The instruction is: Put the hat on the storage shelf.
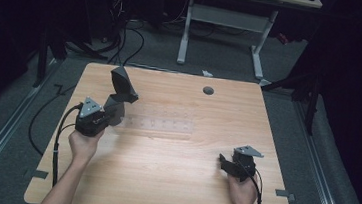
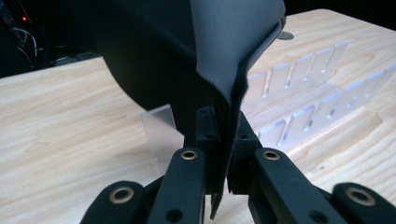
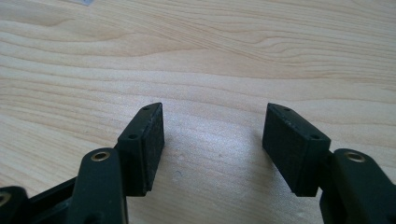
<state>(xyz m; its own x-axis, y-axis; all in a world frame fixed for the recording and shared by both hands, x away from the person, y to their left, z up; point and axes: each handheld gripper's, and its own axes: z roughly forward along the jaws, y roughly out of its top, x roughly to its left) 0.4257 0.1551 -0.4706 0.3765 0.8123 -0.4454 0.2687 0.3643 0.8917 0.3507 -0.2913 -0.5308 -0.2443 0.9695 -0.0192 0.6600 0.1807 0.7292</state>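
**Operator:** Cloth first. My left gripper [image 1: 110,111] sits at the left of the high view with its jaws clamped tight on the dark cloth [image 1: 122,84], which stands up from them toward the upper left of the table [image 1: 161,180]. In the left gripper view the fold of that cloth [image 2: 224,70] runs down between the pads and pokes out below, so I judge the grip is on a doubled edge, probably so the rest can hang free and open out.

**Observer:** Why hold it up there and not flat on the wood?

**Operator:** Just right of the gripper, mid-frame, lies a clear slotted rack [image 1: 159,125]. From the left gripper view the rack [image 2: 299,93] is behind and to the right of the cloth, apart from it. I'd guess lifting keeps the cloth from dragging over it, though I can't tell whether the lower edge touches the table.

**Observer:** And your other hand?

**Operator:** The right gripper [image 1: 224,162] rests low at the lower right of the high view, well apart from the cloth. In its own view its jaws stand wide apart over bare wood, nothing between the pads [image 3: 149,135]. I read that as parked, ready to take a free corner.
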